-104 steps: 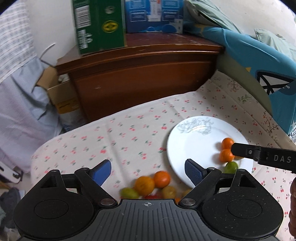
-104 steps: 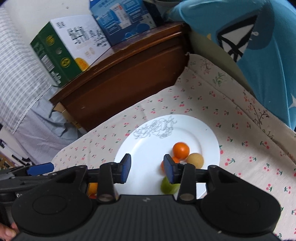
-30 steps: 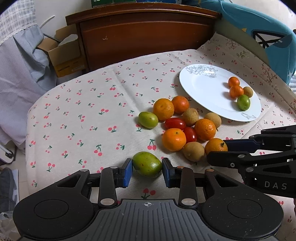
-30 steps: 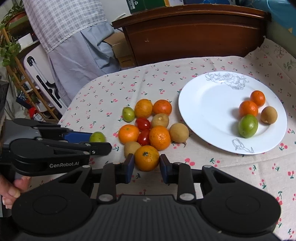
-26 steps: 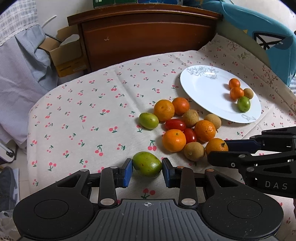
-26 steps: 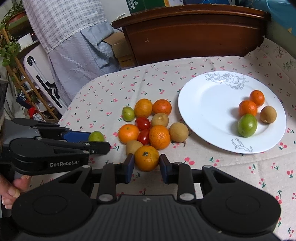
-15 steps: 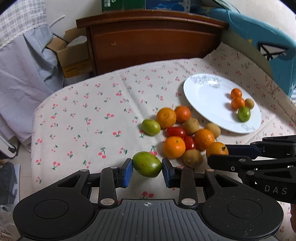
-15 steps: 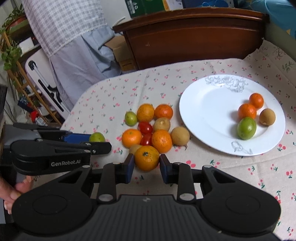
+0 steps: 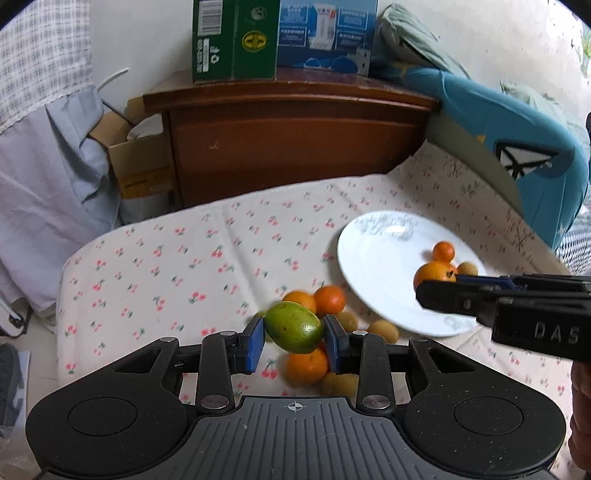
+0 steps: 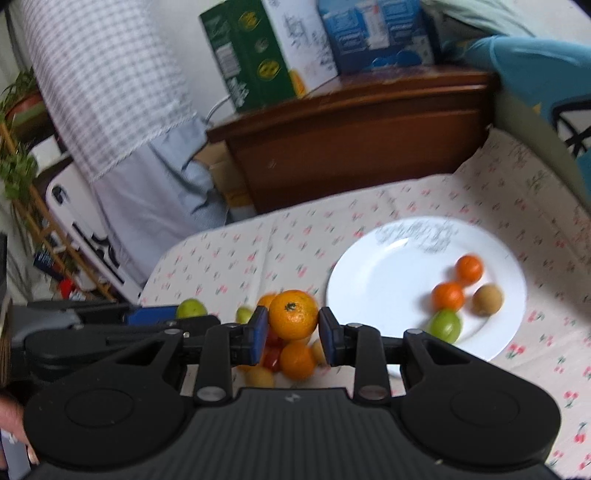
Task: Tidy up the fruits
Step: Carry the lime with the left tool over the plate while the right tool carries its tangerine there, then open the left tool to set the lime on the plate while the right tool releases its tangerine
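My left gripper [image 9: 294, 339] is shut on a green fruit [image 9: 293, 326] and holds it above the pile of oranges and small brown fruits [image 9: 327, 334] on the cherry-print cloth. My right gripper [image 10: 292, 332] is shut on an orange [image 10: 293, 319], lifted above the same pile [image 10: 291, 360]; in the left wrist view the right gripper [image 9: 432, 291] holds the orange [image 9: 430, 275] over the white plate [image 9: 373, 266]. The plate [image 10: 373, 280] holds two oranges, a green fruit [image 10: 445, 326] and a brown fruit [image 10: 487, 300].
A wooden cabinet [image 9: 291, 140] stands behind the table with a green box [image 9: 234, 38] and a blue box [image 9: 327, 35] on top. A blue cushion [image 9: 513, 140] lies at the right. Cloth and a cardboard box [image 9: 142, 166] are at the left.
Both grippers have lifted their fruits off the cloth and risen. The right gripper has carried its orange toward the plate.
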